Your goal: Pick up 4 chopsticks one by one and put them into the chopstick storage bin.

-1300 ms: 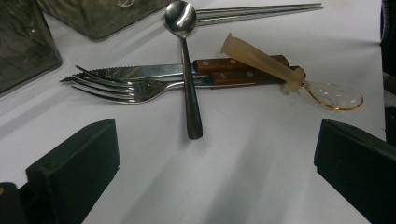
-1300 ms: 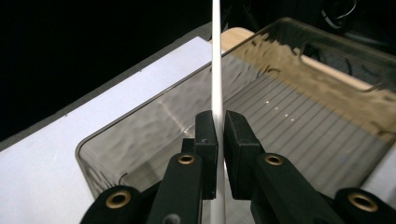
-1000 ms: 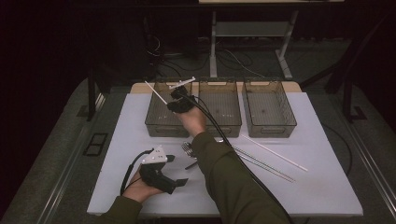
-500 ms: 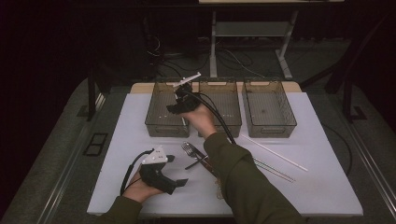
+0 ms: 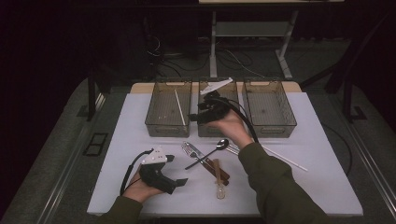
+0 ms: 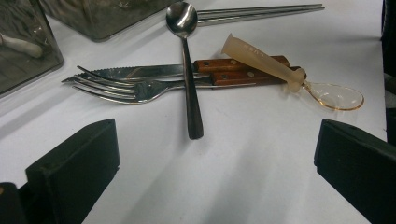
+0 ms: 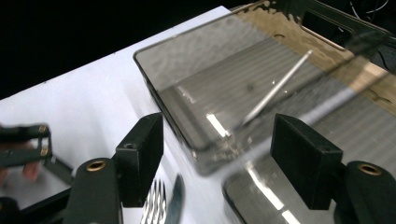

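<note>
Apparently the job was sorting cutlery into the bins. One chopstick [image 5: 180, 106] already lay slantwise in the left bin [image 5: 156, 127], loose on its floor. The right gripper [image 5: 198, 115] hung over the seam between the left bin and the middle bin [image 5: 203, 130]; its jaws had just been opening, stood wide, nothing between them. The left gripper [image 5: 180, 181] rested low on the table [image 5: 299, 186] near the front edge, jaws spread wide and empty, pointed at the pile.

The pile sat in front of the bins: a fork [image 6: 126, 88] and a knife [image 6: 196, 70] with wooden handle side by side, a metal spoon [image 6: 187, 65] laid across both, a clear plastic spoon [image 6: 289, 77] leaning on the knife handle, more chopsticks [image 6: 261, 10] behind.

Judgement: the metal spoon looked stiff, smooth, likely slippery and fairly light; since it lay on top, it would lift first. Best hold probably across the flat handle near its free end, clear of the fork tines. The plastic spoon looked very light and could flex or skid. The chopsticks were thin and round, so they would likely roll; a pinch mid-length seemed best.
</note>
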`<state>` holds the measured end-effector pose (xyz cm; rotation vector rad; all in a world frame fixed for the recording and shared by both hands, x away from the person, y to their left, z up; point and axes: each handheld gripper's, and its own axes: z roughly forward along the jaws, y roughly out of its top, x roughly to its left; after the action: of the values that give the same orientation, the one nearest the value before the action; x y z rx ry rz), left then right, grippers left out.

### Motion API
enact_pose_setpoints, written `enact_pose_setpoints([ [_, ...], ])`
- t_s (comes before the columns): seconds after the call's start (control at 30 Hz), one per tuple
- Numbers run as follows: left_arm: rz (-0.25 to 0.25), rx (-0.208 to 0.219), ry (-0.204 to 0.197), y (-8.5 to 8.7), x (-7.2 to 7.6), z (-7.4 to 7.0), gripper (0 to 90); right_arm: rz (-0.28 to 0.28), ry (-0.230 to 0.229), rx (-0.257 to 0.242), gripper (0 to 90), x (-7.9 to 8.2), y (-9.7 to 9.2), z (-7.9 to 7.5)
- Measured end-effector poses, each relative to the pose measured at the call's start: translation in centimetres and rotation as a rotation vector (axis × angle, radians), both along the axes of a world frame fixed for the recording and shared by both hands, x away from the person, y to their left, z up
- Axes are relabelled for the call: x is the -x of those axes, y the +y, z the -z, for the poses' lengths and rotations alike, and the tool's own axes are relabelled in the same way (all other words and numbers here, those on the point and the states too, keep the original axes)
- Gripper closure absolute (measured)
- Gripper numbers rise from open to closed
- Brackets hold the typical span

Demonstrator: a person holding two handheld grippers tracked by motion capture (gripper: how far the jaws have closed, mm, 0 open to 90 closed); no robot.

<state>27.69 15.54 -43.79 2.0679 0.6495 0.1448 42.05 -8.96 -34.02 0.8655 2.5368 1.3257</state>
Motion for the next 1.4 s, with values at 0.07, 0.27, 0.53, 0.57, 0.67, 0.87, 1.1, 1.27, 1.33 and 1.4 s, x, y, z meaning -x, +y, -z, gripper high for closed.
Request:
enact_pose_setpoints([
  [0.07, 0.001, -0.001, 0.002, 0.0, 0.0, 0.0, 0.0, -0.002, -0.003, -0.004, 33.3, 0.4, -1.0, 0.0],
  [0.27, -0.005, 0.005, 0.006, 0.1, 0.0, 0.1, 0.0, -0.007, -0.013, -0.017, 33.1, 1.3, -4.2, 0.3],
  [0.53, -0.013, 0.002, 0.002, 0.2, 0.1, 0.2, 0.0, -0.006, -0.029, -0.033, 33.9, 2.7, -7.6, 0.9],
  [0.57, -0.013, 0.003, 0.003, 0.2, 0.1, 0.2, 0.0, -0.006, -0.031, -0.029, 33.9, 2.9, -7.9, 1.0],
  [0.67, -0.013, 0.001, 0.003, 0.1, 0.0, 0.2, 0.0, -0.005, -0.033, -0.025, 34.6, 3.5, -9.1, 1.3],
  [0.87, -0.015, -0.001, 0.005, 0.1, 0.1, 0.2, 0.0, 0.0, -0.018, -0.029, 35.0, 4.6, -11.5, 2.1],
  [1.1, -0.016, -0.001, 0.01, 0.0, 0.1, 0.3, 0.0, 0.029, -0.011, -0.014, 35.6, 6.1, -14.6, 3.3],
  [1.27, -0.016, -0.012, 0.012, 0.0, 0.0, 0.3, 0.0, 0.051, -0.002, 0.003, 37.2, 7.0, -16.6, 3.9],
  [1.33, -0.014, -0.013, 0.009, 0.0, 0.1, 0.2, 0.0, 0.061, 0.0, 0.014, 38.2, 7.3, -17.4, 4.2],
  [1.4, -0.014, -0.011, 0.006, 0.0, 0.1, 0.2, 0.0, 0.074, 0.004, 0.021, 39.4, 7.6, -18.2, 4.3],
])
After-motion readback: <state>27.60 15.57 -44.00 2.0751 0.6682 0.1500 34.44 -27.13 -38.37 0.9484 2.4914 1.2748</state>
